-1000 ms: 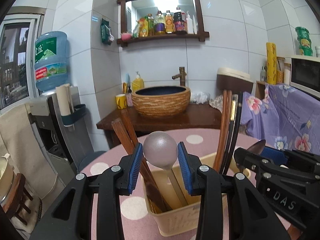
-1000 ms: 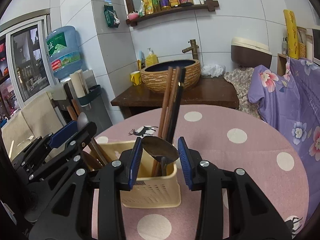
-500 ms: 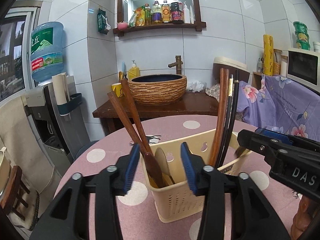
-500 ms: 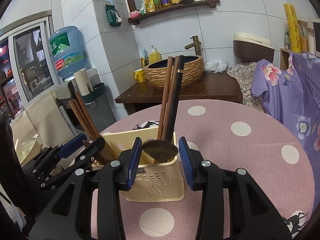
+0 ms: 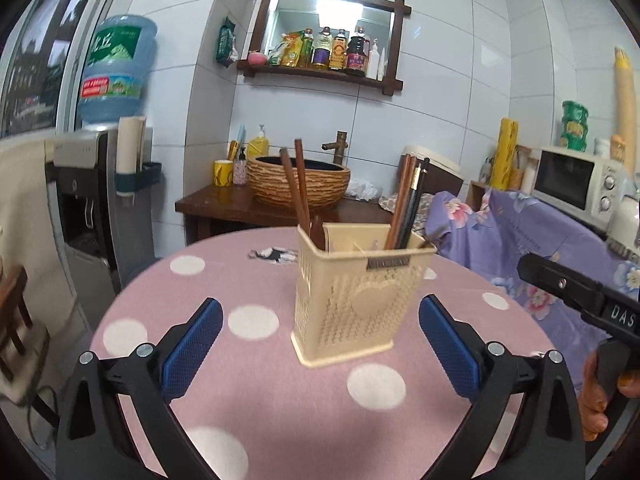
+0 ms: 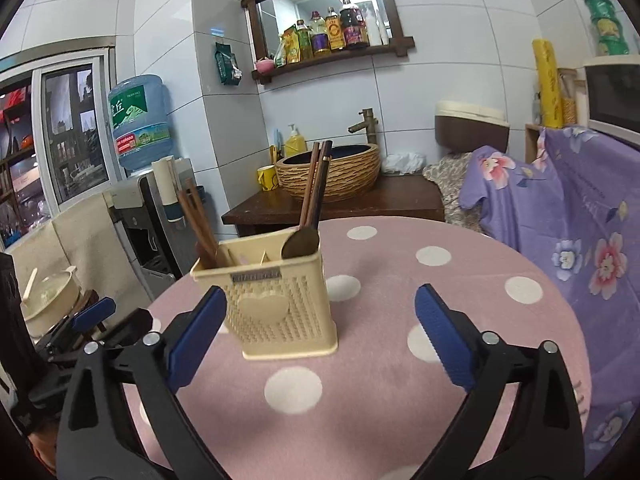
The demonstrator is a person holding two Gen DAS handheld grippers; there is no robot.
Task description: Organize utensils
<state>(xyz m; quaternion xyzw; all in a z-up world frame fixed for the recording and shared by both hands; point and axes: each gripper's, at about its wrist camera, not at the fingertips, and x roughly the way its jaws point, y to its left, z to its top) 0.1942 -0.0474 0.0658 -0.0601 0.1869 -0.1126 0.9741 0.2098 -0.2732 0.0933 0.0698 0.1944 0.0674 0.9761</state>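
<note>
- The cream utensil holder (image 5: pixel 352 300) stands upright on the pink dotted table (image 5: pixel 248 360), a little toward two o'clock from the table's middle in the left wrist view.
- Inside it, two brown chopsticks (image 5: pixel 298 184) lean in the left compartment, toward eleven o'clock; a darker bundle of chopsticks (image 5: pixel 408 200) leans toward one o'clock in the right one.
- A metal spoon (image 6: pixel 300 242) now rests bowl-up in the right compartment. Only a second ago it sat between the right gripper's pads.
- A second spoon, which the left gripper carried a second ago, has gone down into the left compartment; only a dark tip (image 5: pixel 318 230) shows there, too small to be sure of.
- The left gripper (image 5: pixel 320 354) has just been opening: its blue pads now stand wide apart with nothing between them, and it has backed away toward six o'clock of the holder.
- The right gripper (image 6: pixel 320 338) has likewise just been opening and is spread wide and empty, the holder beyond its pads at eleven o'clock.
- A person's fingers (image 5: pixel 596 396) show on the right gripper's handle at four o'clock.
- My judgement: both spoons are delivered and released, and no loose utensil shows on the table, so the sorting looks done or nearly so.
- Beyond the table, a woven basin (image 5: pixel 298 180) sits at twelve o'clock and a water dispenser (image 5: pixel 88 208) at nine.
</note>
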